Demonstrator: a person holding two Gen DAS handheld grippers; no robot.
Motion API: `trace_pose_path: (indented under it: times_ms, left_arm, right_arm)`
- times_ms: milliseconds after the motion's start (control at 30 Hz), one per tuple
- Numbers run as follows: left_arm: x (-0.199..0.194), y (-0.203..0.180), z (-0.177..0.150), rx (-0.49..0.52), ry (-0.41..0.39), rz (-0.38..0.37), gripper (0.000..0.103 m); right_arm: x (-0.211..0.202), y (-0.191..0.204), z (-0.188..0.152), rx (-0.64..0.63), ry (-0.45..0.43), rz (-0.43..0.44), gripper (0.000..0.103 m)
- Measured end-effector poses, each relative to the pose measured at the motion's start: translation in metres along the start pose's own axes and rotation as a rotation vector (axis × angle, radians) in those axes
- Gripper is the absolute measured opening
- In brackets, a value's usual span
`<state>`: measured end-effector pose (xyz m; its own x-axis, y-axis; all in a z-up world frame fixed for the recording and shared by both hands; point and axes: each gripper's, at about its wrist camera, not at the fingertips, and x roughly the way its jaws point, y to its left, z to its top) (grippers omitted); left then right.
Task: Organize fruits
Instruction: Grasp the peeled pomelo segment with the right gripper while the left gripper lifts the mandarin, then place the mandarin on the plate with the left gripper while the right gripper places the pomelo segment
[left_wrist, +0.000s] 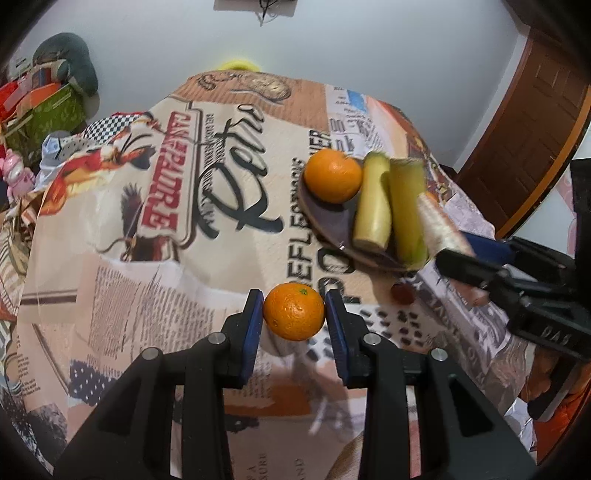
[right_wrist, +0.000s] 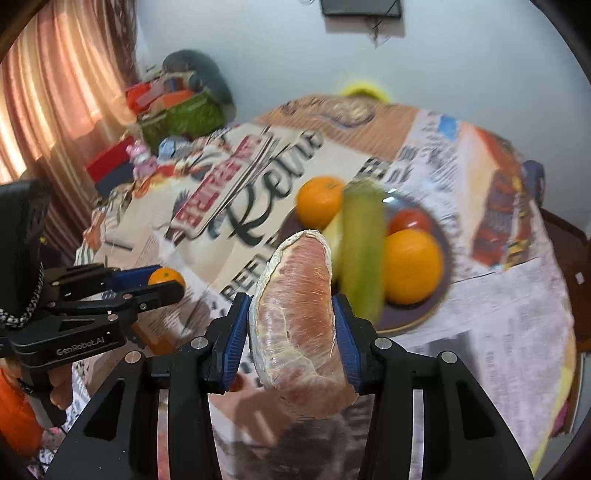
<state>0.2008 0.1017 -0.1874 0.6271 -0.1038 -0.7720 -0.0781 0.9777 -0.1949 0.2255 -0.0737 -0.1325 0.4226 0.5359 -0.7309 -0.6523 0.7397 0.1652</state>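
My left gripper (left_wrist: 294, 312) is shut on an orange (left_wrist: 294, 312) and holds it above the printed tablecloth (left_wrist: 147, 258). My right gripper (right_wrist: 291, 314) is shut on a plastic-wrapped pink pomelo wedge (right_wrist: 299, 317), held just in front of a dark plate (right_wrist: 417, 314). The plate (left_wrist: 332, 221) holds an orange (left_wrist: 333, 175), two pale green fruit pieces (left_wrist: 373, 203), a second orange (right_wrist: 412, 266) and a red fruit (right_wrist: 410, 219). The right gripper (left_wrist: 454, 254) with the wedge (left_wrist: 439, 221) shows at the plate's right edge in the left wrist view. The left gripper (right_wrist: 166, 280) shows at left in the right wrist view.
A small red fruit (left_wrist: 402, 293) lies on the cloth near the plate. Boxes, a green bag (left_wrist: 48, 118) and a pink toy (left_wrist: 16, 173) crowd the far left. A curtain (right_wrist: 55, 92) hangs at left, a wooden door (left_wrist: 535, 129) at right. A chair (right_wrist: 569, 251) stands by the table.
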Motion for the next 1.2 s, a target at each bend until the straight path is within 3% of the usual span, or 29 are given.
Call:
trace_pose_path:
  times_ms: [500, 867, 1200]
  left_arm:
    - [0.03, -0.03, 0.054, 0.045, -0.034, -0.017, 0.034]
    - [0.078, -0.02, 0.083, 0.009, -0.003, -0.025, 0.034]
    - [0.102, -0.019, 0.086, 0.014, 0.021, -0.044, 0.034]
  right_arm:
    - [-0.017, -0.066, 0.034, 0.053, -0.079, -0.119, 0.042]
    - [0.026, -0.089, 0.067, 0.066, -0.059, -0.101, 0.042]
    - [0.065, -0.101, 0.073, 0.105, 0.003, -0.049, 0.042]
